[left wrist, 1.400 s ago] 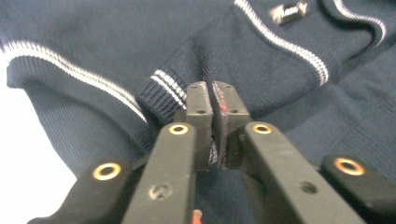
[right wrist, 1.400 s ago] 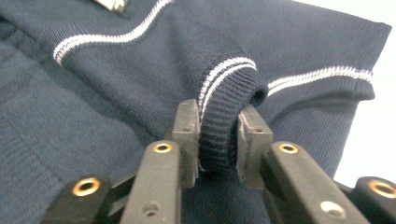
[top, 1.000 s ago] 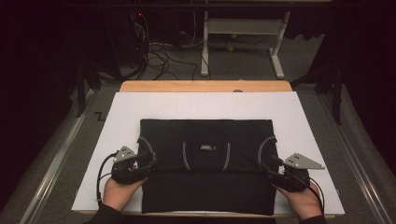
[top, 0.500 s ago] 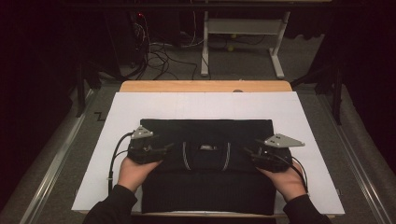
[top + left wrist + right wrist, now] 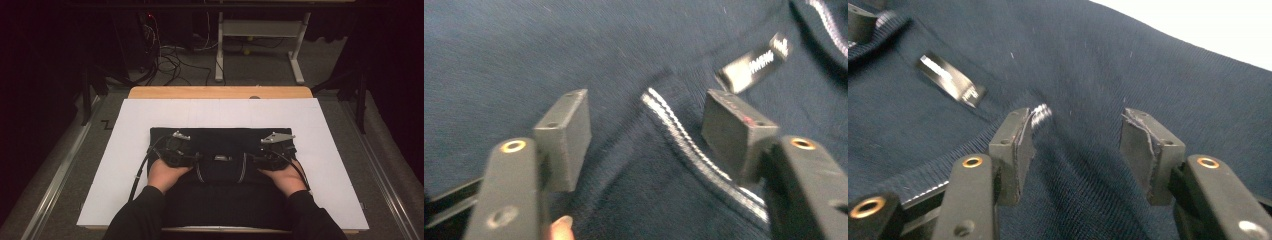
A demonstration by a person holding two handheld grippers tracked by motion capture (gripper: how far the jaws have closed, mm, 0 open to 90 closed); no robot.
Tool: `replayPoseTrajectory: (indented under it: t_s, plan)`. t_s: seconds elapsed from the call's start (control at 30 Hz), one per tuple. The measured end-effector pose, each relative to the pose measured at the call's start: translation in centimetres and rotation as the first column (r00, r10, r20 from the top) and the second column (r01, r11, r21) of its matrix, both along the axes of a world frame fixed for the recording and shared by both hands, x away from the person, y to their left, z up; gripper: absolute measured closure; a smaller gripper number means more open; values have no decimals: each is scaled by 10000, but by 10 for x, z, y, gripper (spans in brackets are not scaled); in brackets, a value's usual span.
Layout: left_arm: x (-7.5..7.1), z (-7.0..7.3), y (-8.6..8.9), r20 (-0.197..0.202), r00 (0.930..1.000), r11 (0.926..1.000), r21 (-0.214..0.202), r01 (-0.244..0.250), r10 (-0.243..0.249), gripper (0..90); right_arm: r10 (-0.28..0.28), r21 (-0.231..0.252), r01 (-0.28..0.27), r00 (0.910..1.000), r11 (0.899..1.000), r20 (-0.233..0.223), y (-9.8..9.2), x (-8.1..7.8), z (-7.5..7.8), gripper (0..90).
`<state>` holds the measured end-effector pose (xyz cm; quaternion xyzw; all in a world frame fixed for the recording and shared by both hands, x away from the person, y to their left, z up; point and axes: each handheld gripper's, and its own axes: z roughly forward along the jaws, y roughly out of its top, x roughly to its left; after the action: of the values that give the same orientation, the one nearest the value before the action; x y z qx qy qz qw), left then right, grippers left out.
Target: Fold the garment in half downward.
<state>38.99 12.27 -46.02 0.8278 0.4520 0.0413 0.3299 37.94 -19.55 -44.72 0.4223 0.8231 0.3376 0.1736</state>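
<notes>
A dark navy knit garment (image 5: pixel 225 200) with white-striped trim lies flat on a white sheet (image 5: pixel 125 165). Both my grippers rest on its upper middle, pointing inward at each other. My left gripper (image 5: pixel 192 159) has its jaws apart and they have just been closing. In the left gripper view (image 5: pixel 649 120) a striped trim edge (image 5: pixel 684 140) lies between the pads, which do not press it. My right gripper (image 5: pixel 255 160) has closed a little. In the right gripper view (image 5: pixel 1080 137) a raised ridge of fabric fills the gap, its trim end against one pad. A shiny label (image 5: pixel 754 62) sits between the grippers.
The sheet covers a wooden table (image 5: pixel 220 92) and leaves white margins left, right and beyond the garment. Behind the table are floor cables (image 5: pixel 170 60) and a white desk frame (image 5: pixel 260 35). Metal rails (image 5: pixel 55 175) run along both sides.
Both hands have slid inward from the garment's outer edges toward its middle, bringing the side trims in with them. The garment's lower part now looks narrower.
</notes>
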Motion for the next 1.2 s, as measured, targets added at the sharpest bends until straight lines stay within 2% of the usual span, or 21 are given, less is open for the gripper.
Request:
replayPoseTrajectory:
  t_s: [0.1,0.23,0.3,0.37,0.43,0.57,0.67,0.77,0.9,1.07,1.2]
  plan:
    - [-3,-3,-3,106,9999,9999,120,56,-57,438,38,-187,-43,9996,9998,-276,2,2,-6,517]
    - [-4,-5,-1,106,9999,9999,-98,-72,74,531,267,-447,-298,9973,9986,-679,8,1,-14,553]
    - [-5,-6,0,123,9999,9998,-189,-17,19,597,351,-418,-376,9976,9984,-593,9,-1,-14,640]
    - [-8,-5,0,205,9998,9997,-234,66,-61,686,351,-625,-368,9990,9974,-277,10,-5,-13,768]
    - [-12,-5,1,518,9987,9995,-312,-6,22,743,444,-686,-441,9990,9967,31,11,-9,-13,827]
    - [-22,-2,8,1013,9946,9966,-815,-155,238,757,592,-333,-568,9955,9978,737,9,-21,-9,842]
    - [-34,5,11,1540,9875,9931,-1164,-142,322,756,545,121,-565,9902,9983,1284,7,-33,-5,843]
    - [-49,11,13,2150,9763,9912,-1325,42,246,754,654,401,-739,9807,9965,1843,4,-47,-1,842]
    - [-67,15,20,2592,9658,9878,-1518,358,48,753,809,641,-995,9659,9930,2460,-2,-64,3,842]
    - [-81,19,24,2933,9558,9860,-1528,664,-190,751,1006,752,-1252,9574,9893,2706,-6,-78,6,842]
    - [-93,21,26,3008,9529,9817,-1658,935,-400,749,1180,788,-1461,9509,9861,2863,-8,-90,9,842]
